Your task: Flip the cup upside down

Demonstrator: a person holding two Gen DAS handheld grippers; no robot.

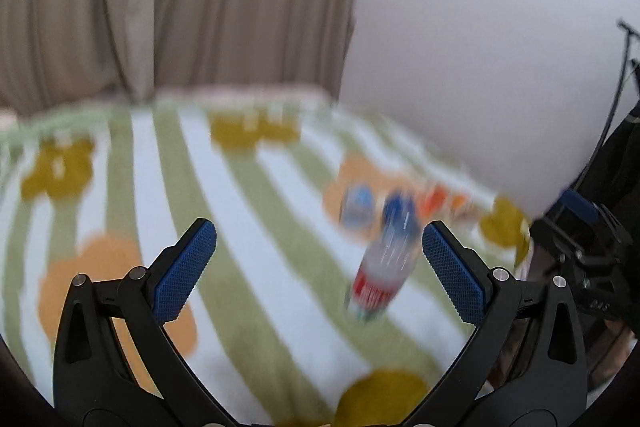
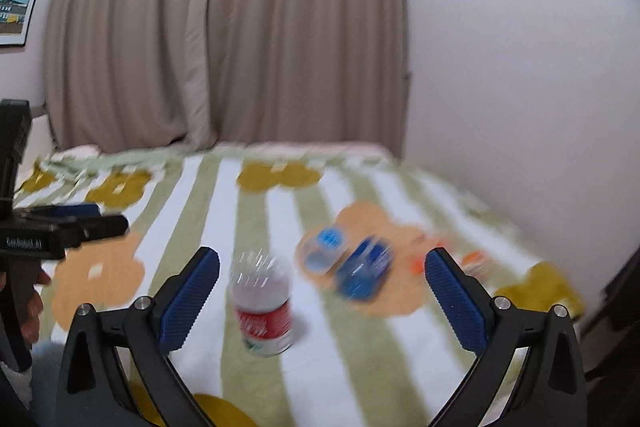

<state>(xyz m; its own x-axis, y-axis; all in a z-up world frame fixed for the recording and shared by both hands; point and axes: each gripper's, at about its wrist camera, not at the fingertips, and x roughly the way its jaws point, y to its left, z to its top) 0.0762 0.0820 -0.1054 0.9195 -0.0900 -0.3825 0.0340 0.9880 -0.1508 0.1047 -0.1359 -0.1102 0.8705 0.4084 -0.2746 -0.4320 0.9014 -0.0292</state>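
Both views are blurred by motion. A clear plastic cup with a red label (image 2: 262,307) stands on the striped cloth, also in the left wrist view (image 1: 380,279). My right gripper (image 2: 322,291) is open and empty, with the cup in front of its left finger. My left gripper (image 1: 319,267) is open and empty, with the cup in front of its right finger. The left gripper also shows at the left edge of the right wrist view (image 2: 68,223). The right gripper shows at the right edge of the left wrist view (image 1: 576,227).
A green and white striped cloth with orange and yellow flowers (image 2: 360,367) covers the surface. A blue object (image 2: 362,271), a clear item with a blue label (image 2: 324,247) and small orange items (image 2: 472,261) lie beyond the cup. Curtains (image 2: 224,27) and a white wall stand behind.
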